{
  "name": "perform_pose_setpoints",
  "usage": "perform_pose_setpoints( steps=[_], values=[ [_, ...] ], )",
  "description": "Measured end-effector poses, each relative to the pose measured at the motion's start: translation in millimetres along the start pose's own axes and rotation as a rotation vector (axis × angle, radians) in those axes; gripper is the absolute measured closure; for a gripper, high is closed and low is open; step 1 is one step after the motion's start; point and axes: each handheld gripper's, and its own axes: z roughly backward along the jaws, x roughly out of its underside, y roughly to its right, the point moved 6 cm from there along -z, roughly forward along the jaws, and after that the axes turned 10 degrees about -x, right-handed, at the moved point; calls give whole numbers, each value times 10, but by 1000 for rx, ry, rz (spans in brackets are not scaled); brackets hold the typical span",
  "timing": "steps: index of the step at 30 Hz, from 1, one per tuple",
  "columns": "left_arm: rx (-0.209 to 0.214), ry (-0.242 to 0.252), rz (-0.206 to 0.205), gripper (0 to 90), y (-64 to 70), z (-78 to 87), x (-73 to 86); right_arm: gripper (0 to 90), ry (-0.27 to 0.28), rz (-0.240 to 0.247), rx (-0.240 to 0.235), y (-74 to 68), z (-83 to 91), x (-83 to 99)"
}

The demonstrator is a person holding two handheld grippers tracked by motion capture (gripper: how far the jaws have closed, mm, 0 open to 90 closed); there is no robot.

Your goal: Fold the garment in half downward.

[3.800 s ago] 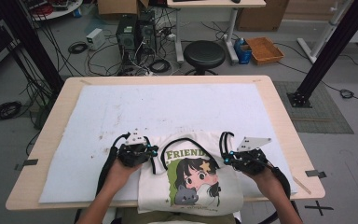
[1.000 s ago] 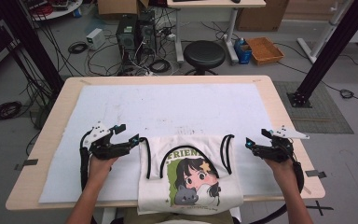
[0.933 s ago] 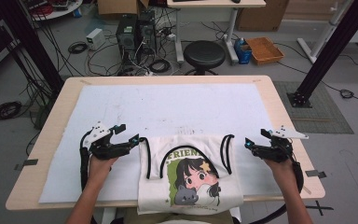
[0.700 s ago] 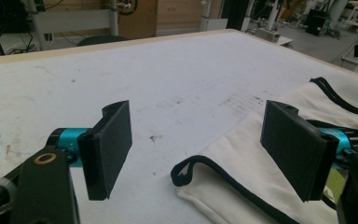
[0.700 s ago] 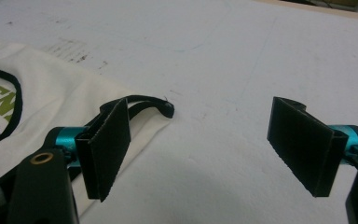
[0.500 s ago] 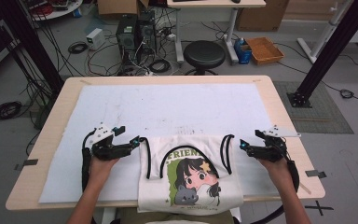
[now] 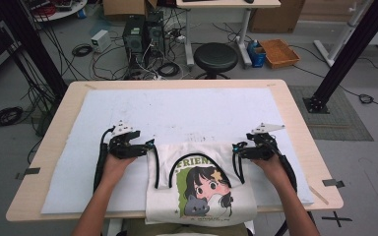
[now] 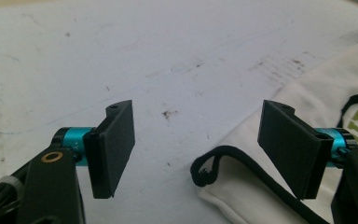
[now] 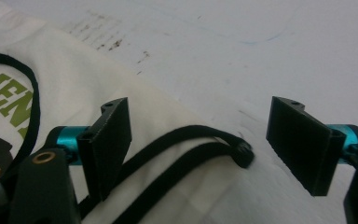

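A white sleeveless shirt with black trim and a cartoon girl print lies flat at the table's near edge, its hem hanging over the front. My left gripper is open just left of the shirt's left shoulder; between its jaws lies the black-trimmed shoulder corner. My right gripper is open at the shirt's right shoulder, and the black-edged strap end rests on the mat between its jaws. Neither gripper holds anything.
A white mat covers most of the wooden table. Behind the table on the floor stand a black stool, computer cases, cables and an orange tray. A black frame post rises at the right.
From wide apart beside the shirt, both grippers have moved inward to its shoulders. Earlier still they rested on the shirt's upper part. The shirt has stayed flat.
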Motion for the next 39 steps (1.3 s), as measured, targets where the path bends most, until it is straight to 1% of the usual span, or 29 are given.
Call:
perform_pose_setpoints(
  steps=[2, 3, 4, 5, 7, 8, 9, 10, 11, 13, 14, 15, 17, 18, 19, 20, 21, 22, 23, 24, 25, 27, 28, 30, 32, 33, 35, 36, 39],
  values=[
    [-7, -57, -17, 278, 16, -100, 44, 346, -63, 18, -2, 7, -103, 20],
    [-17, -82, -27, 290, 28, -141, 71, 358, -99, 26, 8, 14, -144, 46],
    [-21, -107, -49, 296, 33, -170, 100, 360, -110, 42, 13, 22, -167, 58],
    [-28, -121, -62, 309, 43, -185, 106, 383, -109, 38, 8, 21, -159, 58],
    [-20, -120, -88, 394, 74, -184, 108, 457, -118, 56, 12, 30, -121, 58],
    [-15, -119, -103, 454, 91, -180, 111, 472, -122, 63, 14, 35, -105, 66],
    [-16, -116, -123, 502, 108, -179, 112, 483, -123, 58, 9, 40, -97, 76],
    [-2, -113, -148, 569, 134, -174, 114, 501, -119, 59, 6, 50, -91, 82],
    [7, -108, -168, 655, 161, -170, 116, 514, -118, 65, 3, 51, -86, 89],
    [10, -110, -179, 758, 196, -164, 119, 525, -113, 79, 3, 55, -79, 93],
    [9, -112, -182, 780, 206, -161, 122, 523, -114, 85, 3, 55, -79, 94],
    [7, -108, -184, 800, 215, -162, 122, 499, -113, 97, 6, 60, -81, 91],
    [7, -104, -181, 808, 220, -161, 124, 408, -110, 113, 36, 84, -85, 91],
    [8, -104, -180, 811, 218, -160, 124, 400, -105, 104, 37, 96, -90, 94],
    [12, -106, -176, 814, 215, -160, 124, 419, -103, 84, 25, 100, -91, 102],
    [14, -107, -172, 816, 208, -159, 123, 473, -98, 66, 1, 101, -91, 108],
    [18, -109, -167, 819, 200, -156, 123, 534, -97, 60, -19, 95, -84, 114],
    [20, -106, -151, 822, 196, -158, 121, 620, -97, 61, -39, 75, -80, 116],
    [20, -107, -140, 824, 185, -156, 120, 754, -101, 61, -57, 47, -76, 112],
    [15, -108, -127, 825, 168, -153, 119, 800, -105, 59, -75, 15, -78, 107],
    [10, -108, -111, 826, 149, -151, 116, 826, -117, 55, -64, -3, -77, 101],
    [9, -96, -52, 829, 112, -153, 99, 842, -134, 49, -61, -12, -69, 80],
    [13, -80, -16, 831, 90, -151, 79, 844, -133, 56, -55, -4, -68, 71],
    [9, -41, 44, 835, 36, -140, 11, 847, -121, 57, -34, 26, -76, 40],
    [14, -4, 90, 836, -21, -132, -89, 853, -93, 64, -7, 72, -87, -31],
    [17, 10, 108, 836, -37, -131, -148, 853, -74, 65, 16, 102, -85, -83],
    [9, 45, 121, 836, -67, -128, -281, 852, -7, 46, 35, 168, -82, -200],
    [9, 63, 131, 836, -79, -127, -346, 853, 15, 35, 50, 197, -83, -250],
    [11, 108, 148, 836, -100, -120, -493, 853, 36, 32, 91, 271, -91, -359]
  ],
)
